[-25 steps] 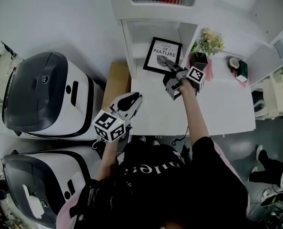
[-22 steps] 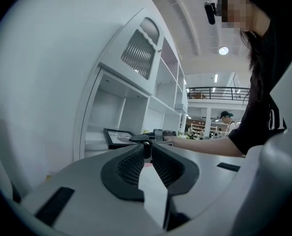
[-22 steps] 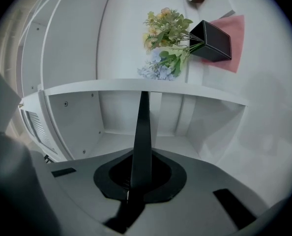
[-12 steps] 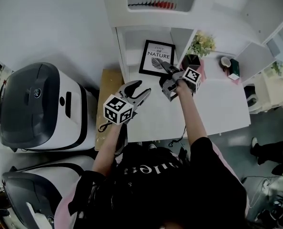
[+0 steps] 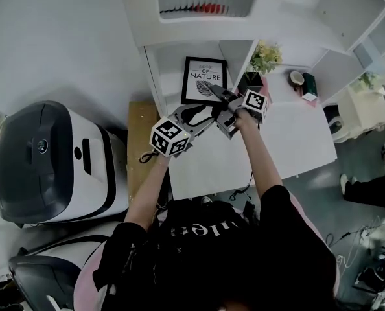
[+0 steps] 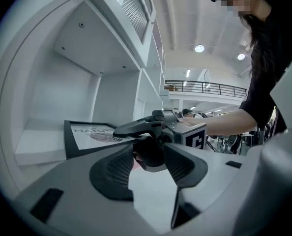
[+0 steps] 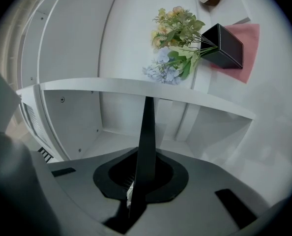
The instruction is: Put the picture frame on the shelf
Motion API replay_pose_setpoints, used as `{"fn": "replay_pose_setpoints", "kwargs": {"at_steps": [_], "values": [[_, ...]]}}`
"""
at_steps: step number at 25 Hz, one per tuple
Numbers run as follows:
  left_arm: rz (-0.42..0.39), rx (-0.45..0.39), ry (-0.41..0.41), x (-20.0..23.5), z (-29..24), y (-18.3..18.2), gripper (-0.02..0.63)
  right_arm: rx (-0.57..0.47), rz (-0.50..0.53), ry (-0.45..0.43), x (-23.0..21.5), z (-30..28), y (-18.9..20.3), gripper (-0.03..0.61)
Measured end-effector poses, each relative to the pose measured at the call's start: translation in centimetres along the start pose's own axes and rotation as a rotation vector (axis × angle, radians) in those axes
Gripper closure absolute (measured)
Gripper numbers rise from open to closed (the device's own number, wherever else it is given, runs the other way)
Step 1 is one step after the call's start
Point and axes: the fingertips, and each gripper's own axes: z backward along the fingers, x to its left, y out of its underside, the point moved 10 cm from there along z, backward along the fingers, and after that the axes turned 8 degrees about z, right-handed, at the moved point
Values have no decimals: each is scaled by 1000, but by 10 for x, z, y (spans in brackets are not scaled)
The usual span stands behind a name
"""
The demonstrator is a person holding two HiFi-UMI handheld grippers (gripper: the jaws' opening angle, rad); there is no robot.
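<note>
At the white shelf [image 5: 179, 54], the picture frame [image 5: 203, 81] sits in the lower compartment, my right gripper [image 5: 217, 94] clamped on its edge. My left gripper [image 5: 205, 114] hovers just outside the shelf, jaws wide apart and empty. Only the right gripper view shows the frame as a thin black blade [image 7: 147, 132] between the pads.

The picture frame [image 5: 203, 81] is black, the shelf [image 5: 169, 76] white, the cloth [image 7: 247, 43] pink.

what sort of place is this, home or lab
Likely a mock home corner inside a big hall or lab: white shelf unit with picture frame and flowers, yet bulky white machines beside it and a mezzanine railing behind.
</note>
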Motion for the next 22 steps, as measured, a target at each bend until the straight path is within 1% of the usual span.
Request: {"fn": "replay_pose_setpoints", "kwargs": {"at_steps": [3, 8, 13, 16, 19, 22], "values": [[9, -3, 15, 4, -5, 0, 411, 15, -2, 2, 5, 1, 0, 522], [37, -13, 15, 14, -10, -3, 411, 18, -3, 10, 2, 12, -4, 522], [10, 19, 48, 15, -17, -4, 430, 4, 9, 7, 3, 20, -6, 514], [24, 18, 39, 17, -19, -1, 430, 3, 16, 10, 4, 20, -7, 508], [49, 6, 17, 22, -19, -2, 430, 4, 20, 0, 5, 27, -8, 464], [52, 4, 0, 27, -21, -4, 430, 7, 32, -6, 7, 35, -7, 463]]}}
